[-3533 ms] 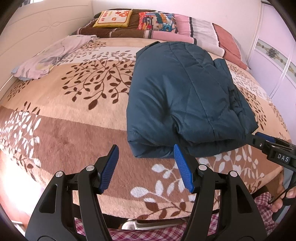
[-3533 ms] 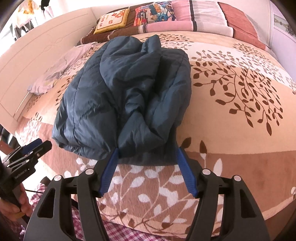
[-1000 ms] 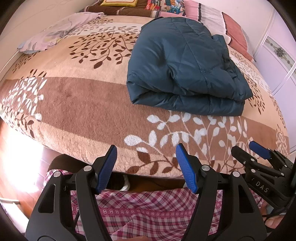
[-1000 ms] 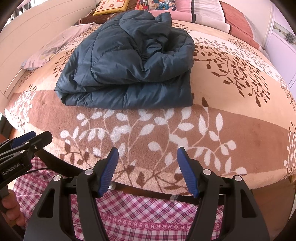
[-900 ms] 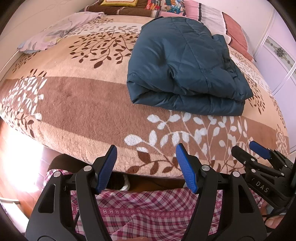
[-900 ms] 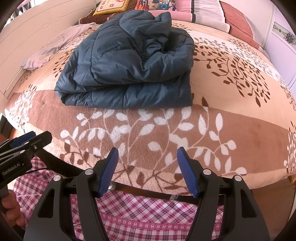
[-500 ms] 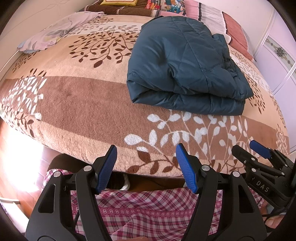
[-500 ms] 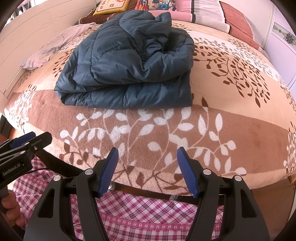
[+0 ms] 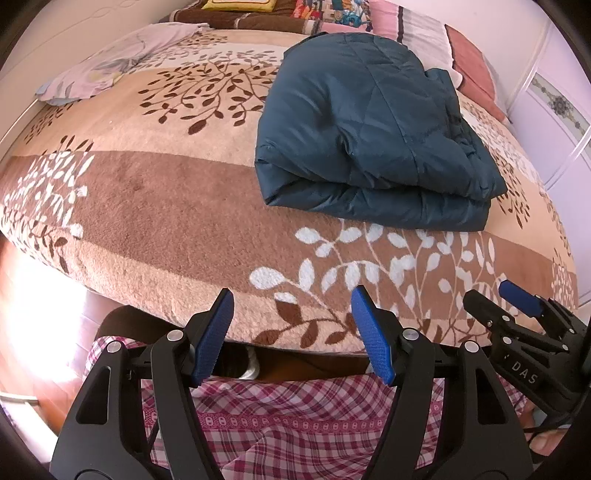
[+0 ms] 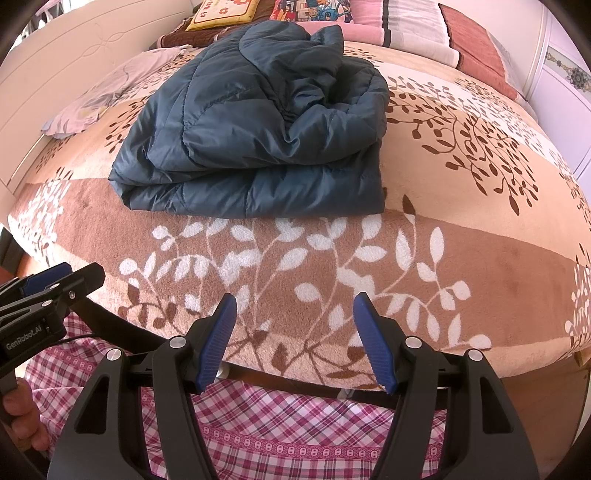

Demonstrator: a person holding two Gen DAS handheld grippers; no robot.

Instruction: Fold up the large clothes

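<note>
Left gripper [image 9: 291,314]: fingers spread, nothing between them, held over the bed's near edge above a pink plaid lap [image 9: 295,424].
Right gripper [image 10: 291,317]: fingers spread too, empty, beside the left one at the same edge.
Jacket [image 9: 369,129]: dark teal, puffy, folded into a thick bundle, lying on the blanket well apart from both grippers.
Blanket [image 9: 166,206]: beige and brown with leaf prints.
Beyond: pale cloth [image 9: 110,66] at far left, pillows [image 10: 406,22] at the headboard.
</note>
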